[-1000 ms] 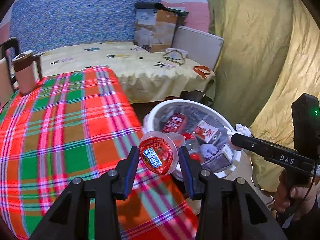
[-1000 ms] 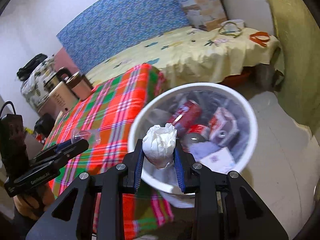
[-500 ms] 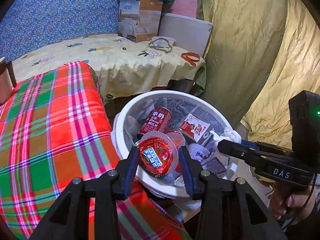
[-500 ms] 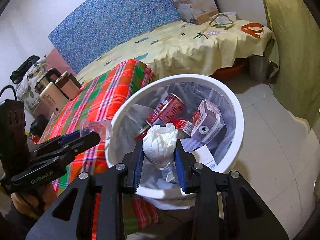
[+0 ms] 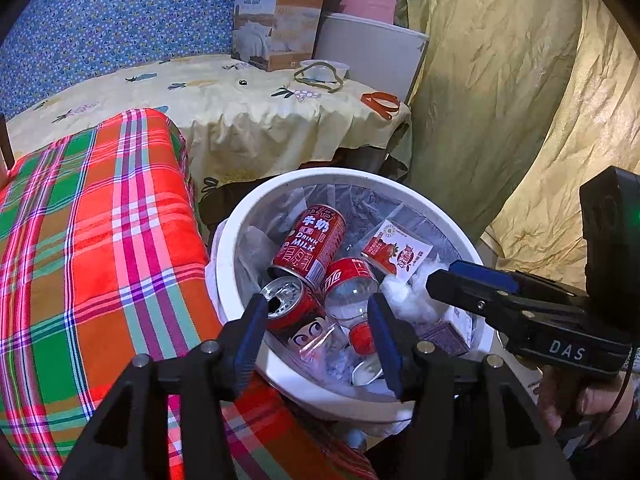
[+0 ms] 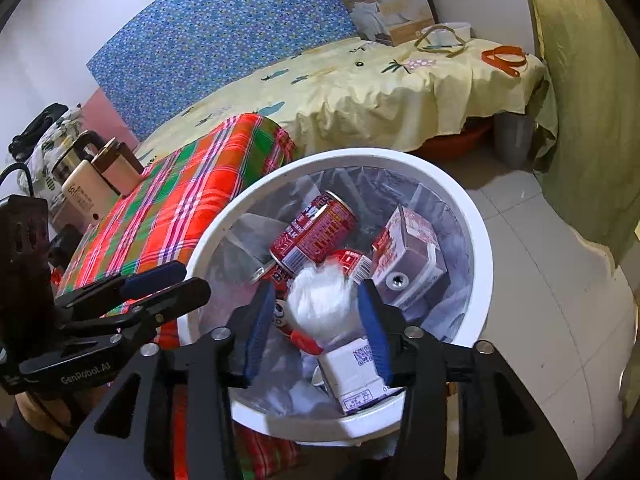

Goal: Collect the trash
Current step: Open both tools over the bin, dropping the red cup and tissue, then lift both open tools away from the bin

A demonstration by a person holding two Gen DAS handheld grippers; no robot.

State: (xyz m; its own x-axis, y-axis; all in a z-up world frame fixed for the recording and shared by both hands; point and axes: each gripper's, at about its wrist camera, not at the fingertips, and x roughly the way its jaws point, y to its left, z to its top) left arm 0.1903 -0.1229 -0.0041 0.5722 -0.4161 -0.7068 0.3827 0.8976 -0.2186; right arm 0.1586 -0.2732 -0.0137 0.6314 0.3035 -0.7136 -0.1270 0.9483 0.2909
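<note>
Beside the plaid table (image 5: 100, 240), both grippers' fingers (image 5: 252, 332) (image 6: 372, 328) gape empty over the bin (image 5: 248, 216).

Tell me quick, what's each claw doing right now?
Left gripper: open, holding nothing, over the bin.
Right gripper: open; the tissue sits loose between its jaws.

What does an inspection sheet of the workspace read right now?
Surface: plaid cloth, nothing seen on its visible part.
Job's things: white bin holds milk can, bottle, carton, tissue wad.
Clutter: cardboard box, orange strap on yellow cloth.
Grippers: left gripper and right gripper both open above bin.
Cables: black cable.
Surroundings: curtain, kettle.
</note>
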